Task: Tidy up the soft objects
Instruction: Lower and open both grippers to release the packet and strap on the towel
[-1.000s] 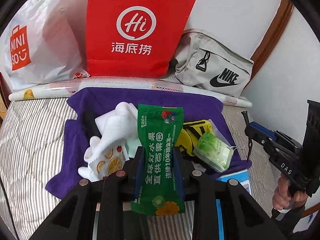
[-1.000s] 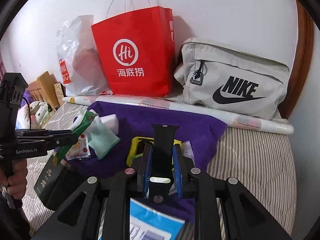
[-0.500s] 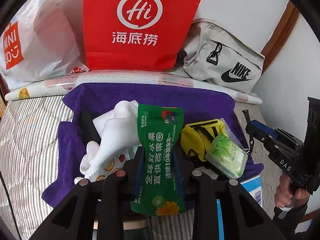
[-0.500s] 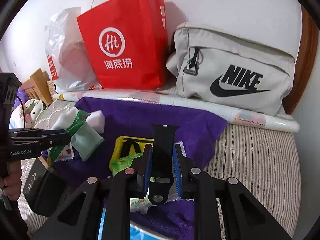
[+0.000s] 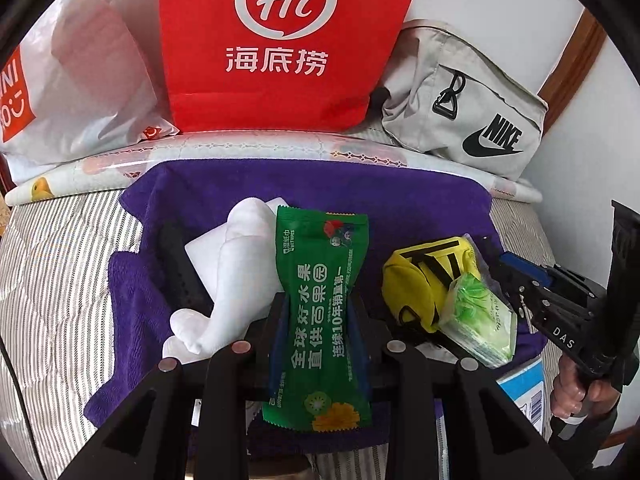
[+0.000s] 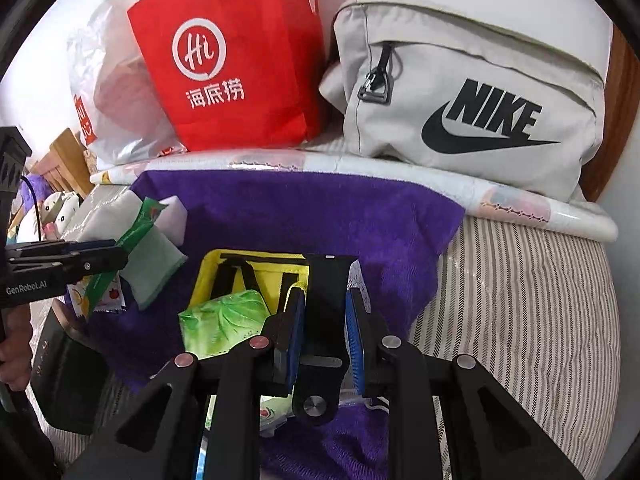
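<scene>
My left gripper (image 5: 318,316) is shut on a green wet-wipe packet (image 5: 320,304), held upright over a purple towel (image 5: 320,196). Beneath it lie white socks (image 5: 236,272) and a black strap (image 5: 178,272). A yellow pouch (image 5: 416,284) and a light-green tissue pack (image 5: 478,320) rest on the towel to the right. My right gripper (image 6: 326,316) is shut on a black watch strap (image 6: 326,312), just above the yellow pouch (image 6: 248,276) and the tissue pack (image 6: 224,320). The left gripper (image 6: 104,258) with its packet shows at the left of the right wrist view.
A red paper bag (image 5: 280,44), a white plastic bag (image 5: 72,76) and a grey Nike bag (image 6: 472,100) stand along the wall behind a rolled sheet (image 6: 400,172). Striped bedding (image 6: 520,300) surrounds the towel. A black box (image 6: 64,376) sits at the left, a blue-white box (image 5: 524,392) at the right.
Both grippers have sunk lower and moved in toward the items on the towel, each keeping its hold. The bags at the wall look larger and higher in both views.
</scene>
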`<state>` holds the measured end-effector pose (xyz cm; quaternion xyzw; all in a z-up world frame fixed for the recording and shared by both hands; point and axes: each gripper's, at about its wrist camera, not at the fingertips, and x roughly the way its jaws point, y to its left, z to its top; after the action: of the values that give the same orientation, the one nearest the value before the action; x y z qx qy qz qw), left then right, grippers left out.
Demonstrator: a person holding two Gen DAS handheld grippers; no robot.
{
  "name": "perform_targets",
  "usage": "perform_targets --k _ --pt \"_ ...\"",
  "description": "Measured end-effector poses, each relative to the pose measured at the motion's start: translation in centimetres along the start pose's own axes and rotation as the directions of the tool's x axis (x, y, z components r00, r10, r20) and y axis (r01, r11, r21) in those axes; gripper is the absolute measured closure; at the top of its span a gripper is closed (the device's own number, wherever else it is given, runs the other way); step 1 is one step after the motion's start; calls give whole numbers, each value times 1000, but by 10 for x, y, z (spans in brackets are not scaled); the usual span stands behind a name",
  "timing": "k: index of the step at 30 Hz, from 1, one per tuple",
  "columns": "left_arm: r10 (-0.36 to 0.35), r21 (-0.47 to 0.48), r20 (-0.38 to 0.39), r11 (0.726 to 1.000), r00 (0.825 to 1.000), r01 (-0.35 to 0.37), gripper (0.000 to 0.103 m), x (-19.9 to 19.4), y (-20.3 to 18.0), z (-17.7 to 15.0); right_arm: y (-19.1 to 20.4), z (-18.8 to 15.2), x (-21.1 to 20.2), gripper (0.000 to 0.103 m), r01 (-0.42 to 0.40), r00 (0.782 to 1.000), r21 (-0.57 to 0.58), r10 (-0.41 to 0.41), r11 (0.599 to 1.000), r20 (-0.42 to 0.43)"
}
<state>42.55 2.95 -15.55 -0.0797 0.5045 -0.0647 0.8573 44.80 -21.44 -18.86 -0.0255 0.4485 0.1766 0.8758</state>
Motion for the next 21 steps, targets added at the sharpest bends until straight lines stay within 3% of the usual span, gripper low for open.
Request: perform_targets --k 8,11,13,15,16,21 --pt "-33 -13 -7 999 999 33 73 1 2 0 -1 -1 7 81 11 1000 2 -10 1000 -29" --pt "-50 -30 -32 998 998 49 62 2 3 -1 -2 0 4 81 -1 999 13 1 1000 -34" --pt "-71 -47 -39 997 997 69 51 2 5 -1 0 1 0 78 1 1000 5 -1 1000 -29" --pt "-83 -53 -28 995 996 81 47 -2 5 -3 3 1 -8 61 -5 1000 1 5 1000 -18" --pt "-84 -53 -26 995 996 82 44 -4 4 -4 4 0 -11 58 -8 1000 2 8 1000 -10" --pt "-93 -50 -20 994 995 92 41 -18 1 -8 11 -3 -37 56 -8 1000 -3 8 1000 16"
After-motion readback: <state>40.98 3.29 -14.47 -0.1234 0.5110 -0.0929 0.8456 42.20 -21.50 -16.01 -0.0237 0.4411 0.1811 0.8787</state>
